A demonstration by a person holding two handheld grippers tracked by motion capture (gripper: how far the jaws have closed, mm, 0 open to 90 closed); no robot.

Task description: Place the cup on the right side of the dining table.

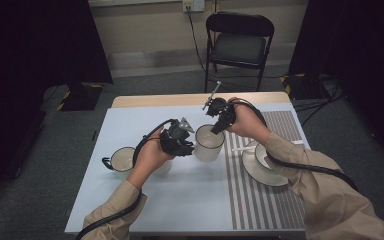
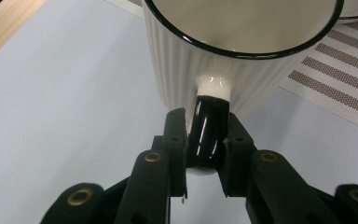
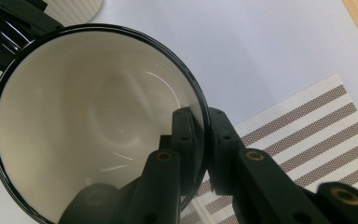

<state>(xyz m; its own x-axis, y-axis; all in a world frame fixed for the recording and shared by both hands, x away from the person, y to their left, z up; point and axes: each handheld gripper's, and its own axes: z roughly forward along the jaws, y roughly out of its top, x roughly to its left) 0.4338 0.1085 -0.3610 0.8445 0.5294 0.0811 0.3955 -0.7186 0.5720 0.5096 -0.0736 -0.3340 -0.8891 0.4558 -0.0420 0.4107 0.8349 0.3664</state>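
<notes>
Mug (image 1: 209, 143) sits mid-table, just at the left edge of the striped mat (image 1: 260, 200), ribbed white wall, black rim, empty inside. Both grippers have it.

Far left on the table (image 1: 130, 200): a second cup (image 1: 121, 159), handle pointing left, untouched, partly behind the left hand.

Left gripper (image 2: 206, 140): fingers closed tight on the mug's black handle (image 2: 209, 135), one on each side, handle running upright between them.

Right gripper (image 3: 201, 135): fingers clamped on the mug's rim (image 3: 121, 32), one inside the bowl, one outside against the wall, on the side nearer the mat. From the high view it reaches down onto the far-right lip of the mug.

Right of the mug: a saucer (image 1: 265, 172) with a small cup on it, and what looks like a spoon (image 1: 242, 148) at its left edge, resting on the mat near the right forearm.

Step, as I judge it: two-handed grip set, mug not lifted yet, base looks flat on the table. Likely a reposition or a handover between grippers.

Next move calls for both hands to travel together, or one to let go cleanly first; pulling apart would twist the mug. The rim pinch is thin, so keep it level.
</notes>
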